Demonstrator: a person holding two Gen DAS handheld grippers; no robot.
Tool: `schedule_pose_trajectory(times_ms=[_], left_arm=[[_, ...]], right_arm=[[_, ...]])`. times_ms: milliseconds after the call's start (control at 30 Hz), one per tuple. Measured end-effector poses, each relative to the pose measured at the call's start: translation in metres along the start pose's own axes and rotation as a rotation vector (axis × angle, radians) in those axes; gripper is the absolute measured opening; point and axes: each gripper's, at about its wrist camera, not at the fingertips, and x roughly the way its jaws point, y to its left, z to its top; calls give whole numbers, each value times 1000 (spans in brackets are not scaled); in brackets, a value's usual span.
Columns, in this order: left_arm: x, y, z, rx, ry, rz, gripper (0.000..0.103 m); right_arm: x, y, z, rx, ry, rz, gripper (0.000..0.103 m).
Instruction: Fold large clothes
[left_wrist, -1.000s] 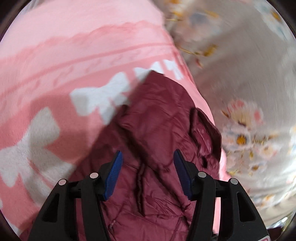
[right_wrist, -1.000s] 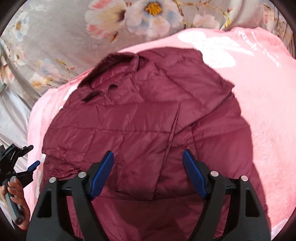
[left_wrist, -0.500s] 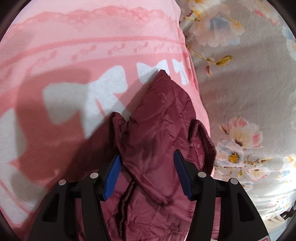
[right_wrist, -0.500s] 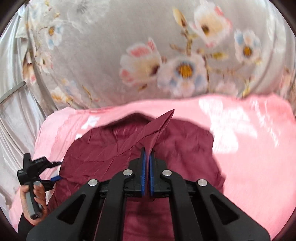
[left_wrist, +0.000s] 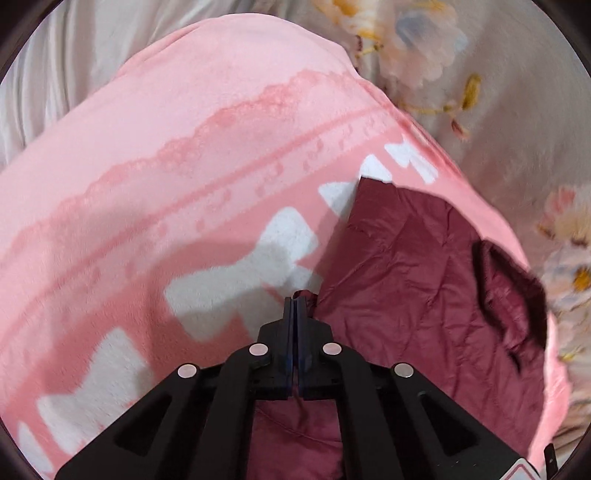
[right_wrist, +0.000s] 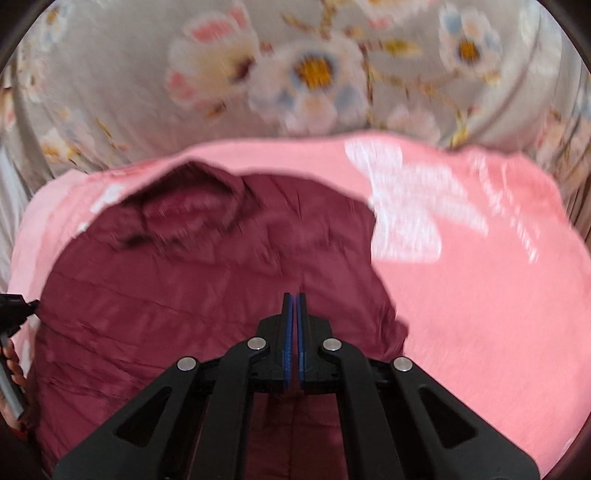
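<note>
Pink bow-print blanket (left_wrist: 192, 155) carries the maroon puffer jacket (right_wrist: 207, 295), pinched at its edges by my left tongs (left_wrist: 296, 306) and right tongs (right_wrist: 294, 306); slick fabric may slip out mid-fold.

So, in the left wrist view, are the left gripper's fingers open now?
No, the left gripper has its blue pads pressed together, with a bit of the maroon jacket pinched at the tips.

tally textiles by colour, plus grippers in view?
Maroon jacket: 1
Pink blanket: 1
Grey floral sheet: 1
Grippers: 2, left gripper and right gripper, both shut on the jacket
Total: 5
</note>
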Motion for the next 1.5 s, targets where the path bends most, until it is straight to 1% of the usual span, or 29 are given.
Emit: schedule_pose_trajectory(times_ms=[67,133,167,200,233,267,300,367,433,467,500,533,567,600,633,667,700,733,767,833,900,967,1167,1267,1333,1367,1433,1467,1500], left_arm=[[5,-2,-3,29,10,26,0],[8,-1,-5,34,12,28,0],[9,-1,-6,32,11,25,0],[9,0,-7,31,10,21,0],[10,1,-7,31,10,19,0],[10,2,-7,32,9,18,0],[11,2,-8,35,7,19,0],[12,0,-9,42,0,26,0],[11,-1,-11,54,-10,36,0],[12,-2,-12,61,-14,41,0],[11,-3,-13,68,-16,44,0],[11,-3,-13,74,-18,45,0],[11,-2,-13,76,-18,43,0],[11,-2,-13,77,-17,40,0],[11,-1,-13,78,-18,36,0],[11,0,-13,80,-21,35,0],[12,0,-14,83,-24,34,0],[12,0,-15,87,-29,33,1],[12,0,-16,92,-34,35,1],[12,-2,-18,108,-47,46,1],[12,-7,-21,134,-60,68,1],[12,-9,-22,148,-66,81,1],[14,-13,-24,181,-81,111,1],[15,-13,-24,186,-83,117,1],[14,-13,-24,193,-81,116,2],[13,-13,-24,196,-78,113,3],[5,-8,-24,200,-61,96,11],[-3,-4,-25,200,-51,75,12],[-13,-1,-25,194,-51,48,12]], right_arm=[[12,-3,-9,12,29,-3,1],[14,-8,-14,58,41,38,2],[12,-12,-16,100,41,68,5],[10,-15,-18,121,38,83,23],[7,-15,-21,136,32,90,37],[2,-13,-24,145,16,99,62],[-1,-11,-26,140,3,106,67],[3,-1,-28,106,19,116,68],[18,14,-31,62,68,110,68],[24,19,-33,44,86,111,60],[30,24,-33,23,101,106,35],[31,28,-32,12,106,102,21],[31,30,-30,9,104,107,4],[22,30,-23,20,69,124,3],[16,29,-19,23,41,123,2],[3,28,-12,21,-11,109,2],[-5,27,-9,23,-45,97,2],[-12,24,-7,30,-71,85,1],[-11,23,-7,25,-72,65,1],[4,28,-15,-24,-32,6,1],[21,31,-26,-48,11,-25,1],[31,29,-33,-49,32,-34,1],[48,24,-42,-42,74,-31,1],[48,24,-43,-47,79,-29,1],[45,18,-41,-31,83,-4,3],[42,14,-40,-17,80,1,10],[30,4,-38,26,66,-5,27],[17,-3,-37,57,40,-22,44],[4,-6,-36,74,8,-32,49]])
